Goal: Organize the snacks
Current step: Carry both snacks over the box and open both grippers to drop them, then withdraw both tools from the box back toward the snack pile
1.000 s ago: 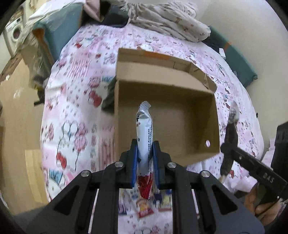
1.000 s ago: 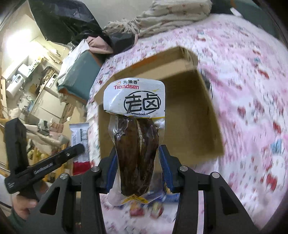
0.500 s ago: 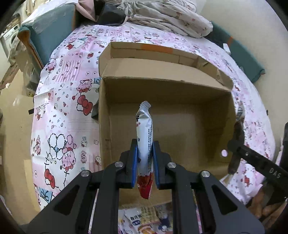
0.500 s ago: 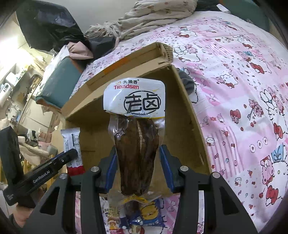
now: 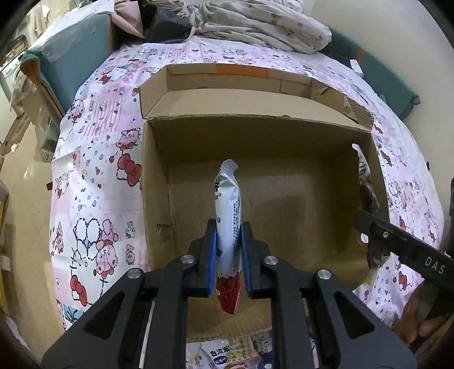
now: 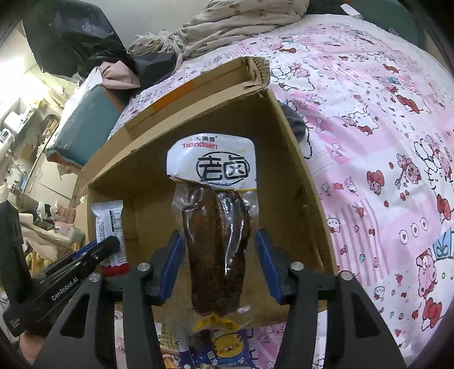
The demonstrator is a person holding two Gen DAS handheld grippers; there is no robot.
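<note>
An open cardboard box [image 5: 159,176] lies on a bed with a pink cartoon sheet; it also shows in the right wrist view [image 6: 312,198]. My left gripper [image 5: 228,247] is shut on a white and red snack packet [image 5: 228,215], held upright over the box's inside. In the right wrist view the jaws of my right gripper [image 6: 220,255] stand apart from the clear vacuum pack of brown braised meat [image 6: 218,227], which sits between them over the box's right side. The box floor that shows is bare.
More snack packets [image 5: 224,352] lie on the sheet in front of the box. A teal cushion [image 5: 73,59] and bunched blankets [image 5: 255,25] lie behind it. Floor and clutter lie off the bed's left edge.
Both grippers have moved forward and down over the box, so it fills more of each view. The right jaws have spread away from the meat pack.
</note>
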